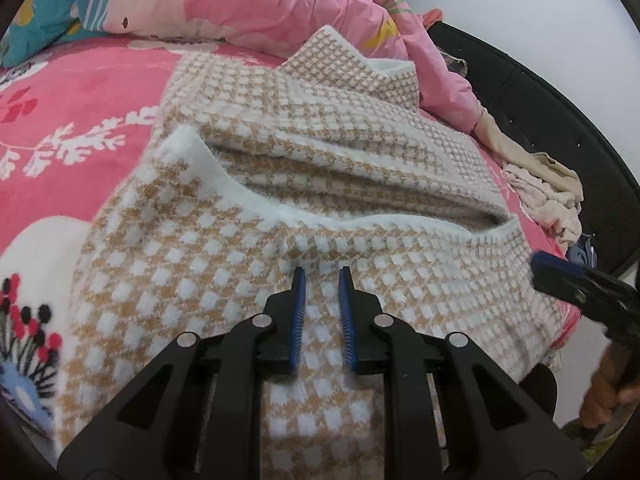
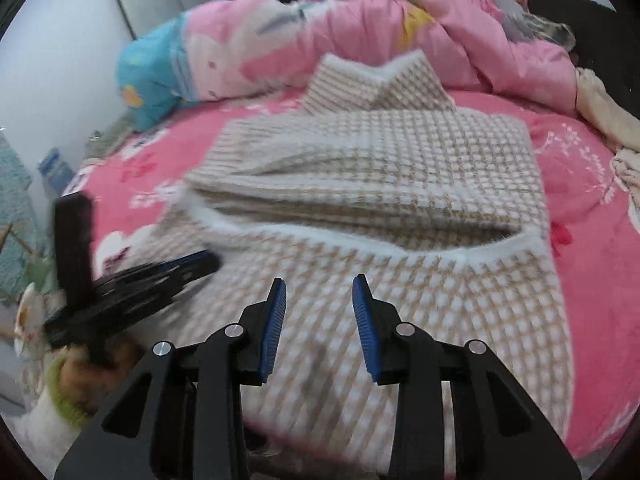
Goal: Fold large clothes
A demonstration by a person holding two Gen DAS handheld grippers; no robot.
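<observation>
A tan-and-white checked knit sweater [image 1: 248, 264] lies folded on the pink bedspread [image 1: 80, 96]. A white-edged band crosses its middle and pointed collar parts lie at the far end. My left gripper [image 1: 322, 274] is over the sweater's near half. Its jaws are almost closed and the knit fills the narrow gap between the blue pads. From the right wrist it appears blurred at the sweater's left side [image 2: 200, 262]. My right gripper [image 2: 319, 284] hovers open above the near half [image 2: 360, 308] with nothing pinched. Its fingers [image 1: 560, 276] show at the sweater's right edge.
A bunched pink quilt [image 1: 248, 4] and a blue-patterned pillow [image 2: 156, 76] lie at the far end of the bed. Beige and white clothes [image 1: 548, 188] are heaped by the dark bed frame [image 1: 540, 92] on the right. A person's hand [image 2: 96, 364] holds the left gripper.
</observation>
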